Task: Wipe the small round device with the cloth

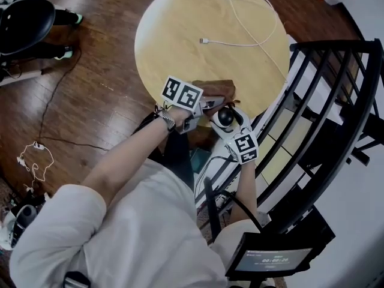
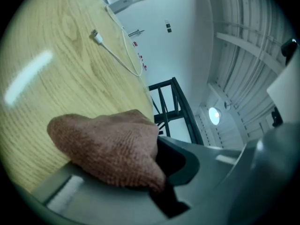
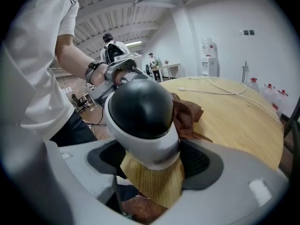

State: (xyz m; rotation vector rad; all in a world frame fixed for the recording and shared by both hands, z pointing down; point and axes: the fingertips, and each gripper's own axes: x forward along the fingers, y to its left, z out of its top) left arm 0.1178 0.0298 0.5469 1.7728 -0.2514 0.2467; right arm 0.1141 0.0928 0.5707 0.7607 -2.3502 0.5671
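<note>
Through the head view I am seeing both grippers meeting over the near edge of the round wooden table (image 1: pixel 180 29). The right gripper (image 1: pixel 228 120) is pinching the small round device (image 1: pixel 225 116). Its own view is making this plain: the two grey jaws are pressing on either side of the white body, the glossy black dome is facing the camera, and the table's edge is showing underneath.

The left gripper (image 1: pixel 207 105) is clamping the brown cloth (image 1: pixel 220 90). Its own view is showing the cloth bunched between the jaws and bulging out ahead of them over the tabletop. The head view is giving me only a brown patch just past the marker cube (image 1: pixel 182 93).

Only the head view and the right gripper view are showing the device. In the right gripper view the cloth is sitting just behind the device, towards its right side. The left gripper and the hand (image 3: pixel 101 76) holding it are showing beyond the device to the left. Whether cloth and device are touching, I cannot tell from either view.

A white cable (image 1: pixel 240 41) is lying on the table well beyond both grippers, and the left gripper view is picking out its plug end. A black railing (image 1: pixel 336 101) is standing just to the right of the right gripper.
</note>
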